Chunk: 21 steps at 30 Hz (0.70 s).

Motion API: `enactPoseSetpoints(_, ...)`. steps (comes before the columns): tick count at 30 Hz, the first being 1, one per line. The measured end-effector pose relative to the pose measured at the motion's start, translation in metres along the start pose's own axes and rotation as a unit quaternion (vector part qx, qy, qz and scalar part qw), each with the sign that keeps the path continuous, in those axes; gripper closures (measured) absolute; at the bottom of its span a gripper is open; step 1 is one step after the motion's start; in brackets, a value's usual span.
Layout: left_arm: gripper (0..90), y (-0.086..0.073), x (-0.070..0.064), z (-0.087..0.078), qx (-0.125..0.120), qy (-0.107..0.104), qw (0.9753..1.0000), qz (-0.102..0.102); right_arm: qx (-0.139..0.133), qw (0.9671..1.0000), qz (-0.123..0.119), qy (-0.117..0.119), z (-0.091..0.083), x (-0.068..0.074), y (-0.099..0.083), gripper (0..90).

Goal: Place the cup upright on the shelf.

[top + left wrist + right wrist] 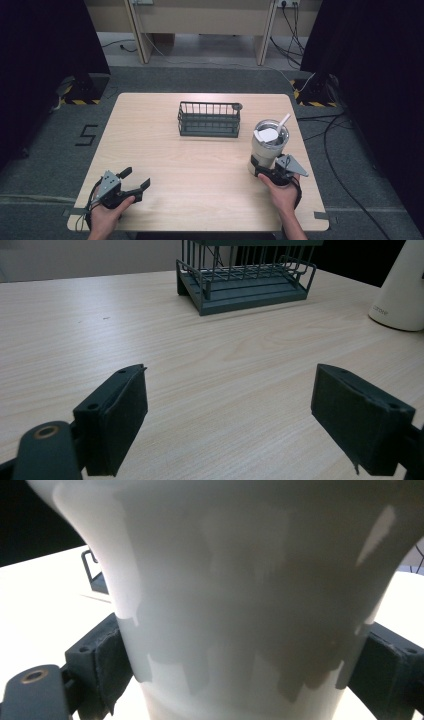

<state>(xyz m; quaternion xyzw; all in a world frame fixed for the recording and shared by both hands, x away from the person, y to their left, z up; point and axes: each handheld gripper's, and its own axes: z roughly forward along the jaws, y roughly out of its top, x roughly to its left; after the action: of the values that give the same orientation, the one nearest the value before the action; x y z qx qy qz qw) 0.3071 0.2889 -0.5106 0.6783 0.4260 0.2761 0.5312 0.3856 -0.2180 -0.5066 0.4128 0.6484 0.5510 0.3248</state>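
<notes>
Pale wood grain runs across the counter [200, 165] under both of my grippers. At the near left corner my left hand [104, 217] holds the left gripper [135, 182], its jaws spread wide with nothing between them, pointing toward the middle of the counter. In the left gripper view the two black pads [117, 425] stand far apart just above the bare wood, and beyond them sits the wire basket [245, 280].

That dark green basket [209, 119] stands near the far middle of the counter, well apart from my left gripper, upright, with vertical bars around its rim.

Just right of the basket stands the white tumbler [267, 145], upright, with a lid and a white straw [283, 121] leaning out toward the far right. My right gripper [272, 172] meets it low at its near side, held by my right hand [282, 192]. In the right gripper view the jaws press against either side of the tumbler's narrow base [240, 645], clasping it.
</notes>
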Motion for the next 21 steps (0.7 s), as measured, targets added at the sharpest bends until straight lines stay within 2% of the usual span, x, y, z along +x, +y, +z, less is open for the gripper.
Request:
enactPoseSetpoints(13, 14.4, 0.000, 0.000, 0.000, 0.001, 0.000, 1.0000, -0.001, -0.010, 0.9999, -0.012, 0.004, -0.001, 0.004, 0.012, 11.5)
enactPoseSetpoints(18, 14.4, -0.001, 0.000, 0.000, 0.004, -0.001, 1.0000, -0.006, -0.010, 0.9998, -0.018, 0.007, 0.003, 0.005, 0.020, 11.6)
enactPoseSetpoints(21, 14.4, -0.001, 0.000, 0.000, 0.002, -0.001, 1.0000, -0.008, -0.011, 0.9998, -0.013, 0.011, 0.006, 0.005, 0.023, 11.7)
